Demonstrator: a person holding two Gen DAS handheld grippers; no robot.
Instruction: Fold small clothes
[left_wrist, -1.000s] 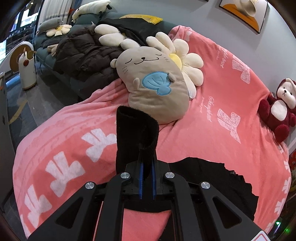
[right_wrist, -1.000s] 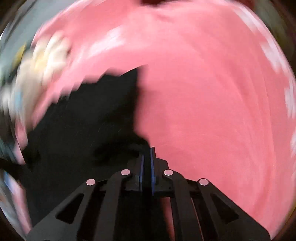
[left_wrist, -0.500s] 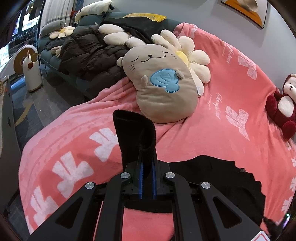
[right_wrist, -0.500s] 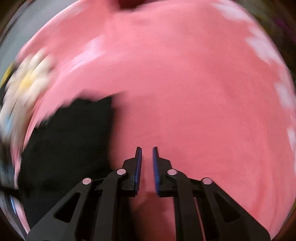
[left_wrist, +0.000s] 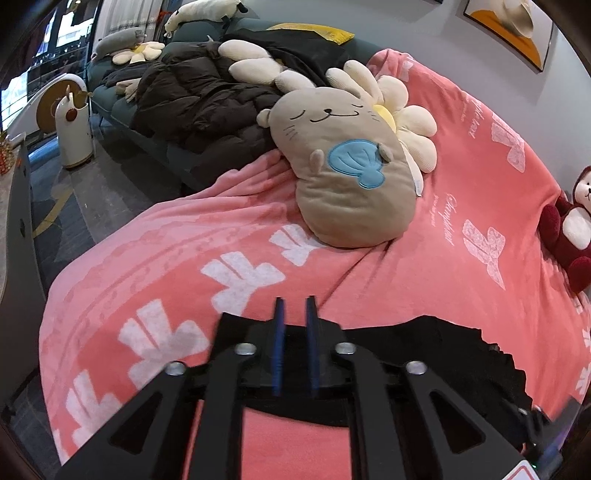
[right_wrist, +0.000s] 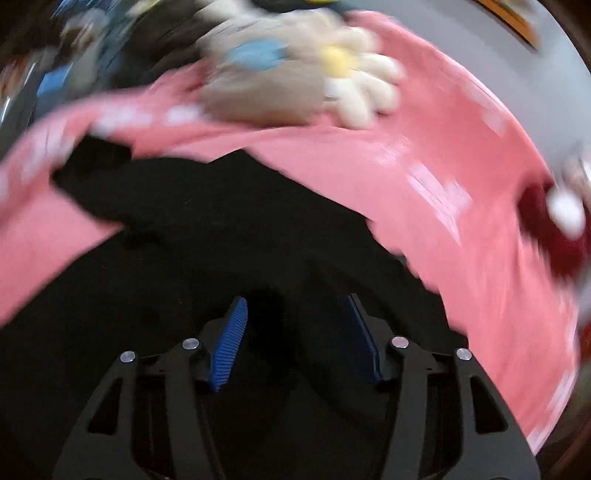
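A black garment (left_wrist: 443, 350) lies flat on the pink blanket (left_wrist: 480, 177), running from under my left gripper (left_wrist: 295, 308) off to the right. The left jaws are opening, a narrow gap shows between the blue pads (left_wrist: 279, 332), and no cloth is between them. In the blurred right wrist view the same black garment (right_wrist: 221, 221) fills the lower middle. My right gripper (right_wrist: 295, 299) hovers over it, pointing down. Its jaws are opening and stand well apart, with only dark cloth seen below them, not pinched.
A beige otter pillow (left_wrist: 351, 166) and a flower cushion (left_wrist: 406, 110) lie beyond the garment. A red plush bear (left_wrist: 569, 232) sits at the right edge. At the left the blanket drops to the floor, where a white bin (left_wrist: 74, 129) and a sofa with a dark jacket (left_wrist: 199, 103) stand.
The left gripper let go of the upright fold of black cloth, which now lies flat. The right gripper swung from bare pink blanket to above the garment, rolled, and its jaws widened.
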